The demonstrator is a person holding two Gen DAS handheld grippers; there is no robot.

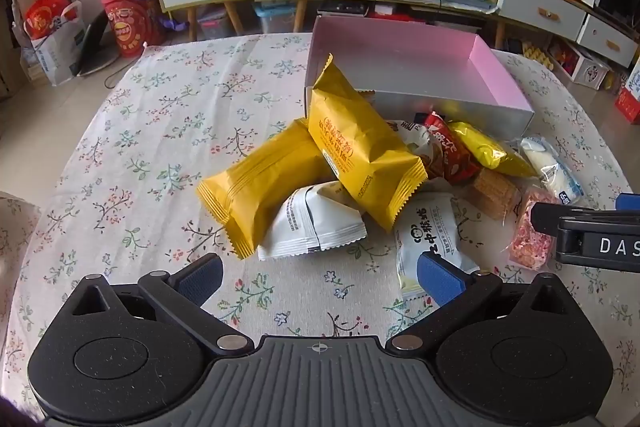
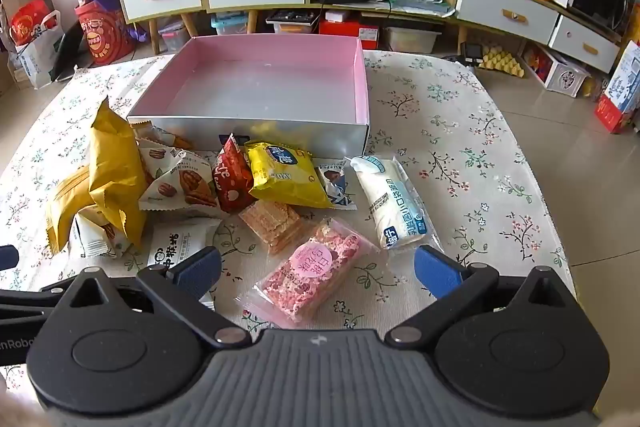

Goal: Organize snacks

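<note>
Snacks sit heaped mid-frame on the floral counter [image 2: 460, 131], just before the pink-lined box [image 2: 264, 83]. Left gripper [image 1: 320, 275] fingers spread wide, holding nothing, below a yellow packet [image 1: 360, 147]. Right gripper [image 2: 318, 273] fingers equally wide, with a pink bar [image 2: 312, 271] lying between them

We hold our left black two-finger gripper [image 1: 319, 277] low and level, its blue-padded fingers [image 1: 202, 277] spread wide apart with nothing between them. Our right black two-finger gripper [image 2: 318, 273] sits in the same pose, its blue-padded fingers [image 2: 436, 273] likewise wide apart and gripping nothing. The two grippers are side by side: each shows at the edge of the other's view, the right one [image 1: 592, 239] close beside our left.
</note>
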